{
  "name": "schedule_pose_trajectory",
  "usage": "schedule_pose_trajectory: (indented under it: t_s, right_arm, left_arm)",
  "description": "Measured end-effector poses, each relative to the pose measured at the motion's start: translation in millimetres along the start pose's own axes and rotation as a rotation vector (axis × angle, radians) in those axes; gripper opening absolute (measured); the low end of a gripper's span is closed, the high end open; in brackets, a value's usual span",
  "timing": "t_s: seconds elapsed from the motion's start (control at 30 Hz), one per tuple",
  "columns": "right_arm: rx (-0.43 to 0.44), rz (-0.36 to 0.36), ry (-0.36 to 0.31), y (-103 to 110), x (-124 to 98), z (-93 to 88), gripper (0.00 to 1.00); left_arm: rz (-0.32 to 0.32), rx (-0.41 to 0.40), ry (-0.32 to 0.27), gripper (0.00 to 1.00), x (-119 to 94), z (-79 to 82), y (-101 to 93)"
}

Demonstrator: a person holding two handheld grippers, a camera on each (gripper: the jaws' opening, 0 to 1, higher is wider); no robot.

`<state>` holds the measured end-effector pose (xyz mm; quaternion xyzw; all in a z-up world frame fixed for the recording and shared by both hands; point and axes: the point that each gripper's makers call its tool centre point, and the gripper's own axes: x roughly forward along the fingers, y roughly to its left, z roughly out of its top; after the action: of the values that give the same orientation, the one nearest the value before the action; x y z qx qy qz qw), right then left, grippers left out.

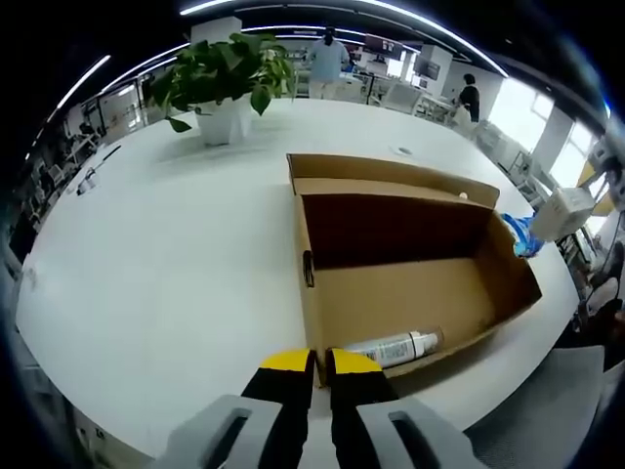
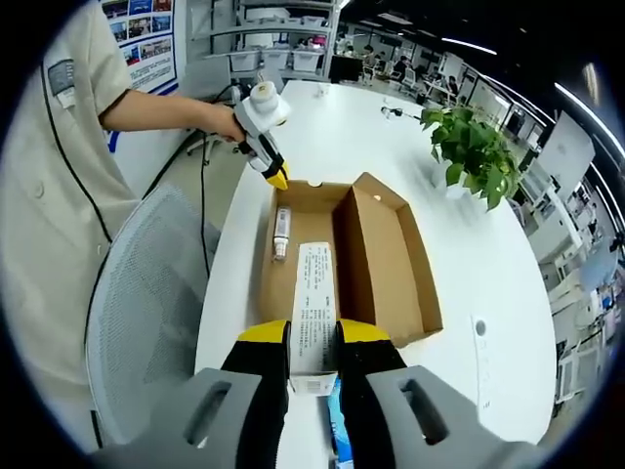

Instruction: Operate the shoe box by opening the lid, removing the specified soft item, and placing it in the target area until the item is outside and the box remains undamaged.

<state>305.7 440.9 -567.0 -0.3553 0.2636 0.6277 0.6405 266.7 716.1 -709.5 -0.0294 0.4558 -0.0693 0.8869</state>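
Note:
An open brown shoe box (image 1: 391,293) lies on the white table (image 1: 176,254), its lid folded back on the far side. A white tube (image 1: 395,347) rests inside against the near wall, and the same tube (image 2: 281,233) appears near the far end in the right gripper view. My left gripper (image 1: 320,366) has its yellow-tipped jaws pinched over the box's near corner wall; a hand holds that left gripper (image 2: 276,178) at the far end of the box (image 2: 386,264). My right gripper (image 2: 312,337) grips the box's white printed label end (image 2: 312,293). A blue item (image 1: 522,234) lies just past that end.
A potted plant (image 1: 225,73) stands at the table's far side, also as the plant (image 2: 474,147). A grey mesh chair (image 2: 146,303) and the person's beige sleeve (image 2: 68,147) are beside the table edge. People and desks fill the background.

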Motion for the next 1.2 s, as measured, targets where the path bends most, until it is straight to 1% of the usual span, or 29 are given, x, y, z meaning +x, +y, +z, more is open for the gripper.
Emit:
schedule_pose_trajectory:
  t_s: [0.1, 0.67, 1.2]
  right_arm:
    - [0.002, -0.006, 0.001, -3.1, -4.4, -4.3, 0.16]
    - [0.018, -0.041, 0.042, -27.2, -33.3, -40.7, 0.16]
    - [0.050, -0.094, 0.082, -51.2, -58.6, -84.9, 0.16]
  left_arm:
    - [0.000, 0.001, 0.004, 0.05, 0.4, 0.0, 0.4]
    - [0.005, -0.002, 0.009, 0.05, 1.5, 0.9, 0.7]
    - [0.004, -0.005, 0.014, 0.05, 1.7, 0.8, 0.9]
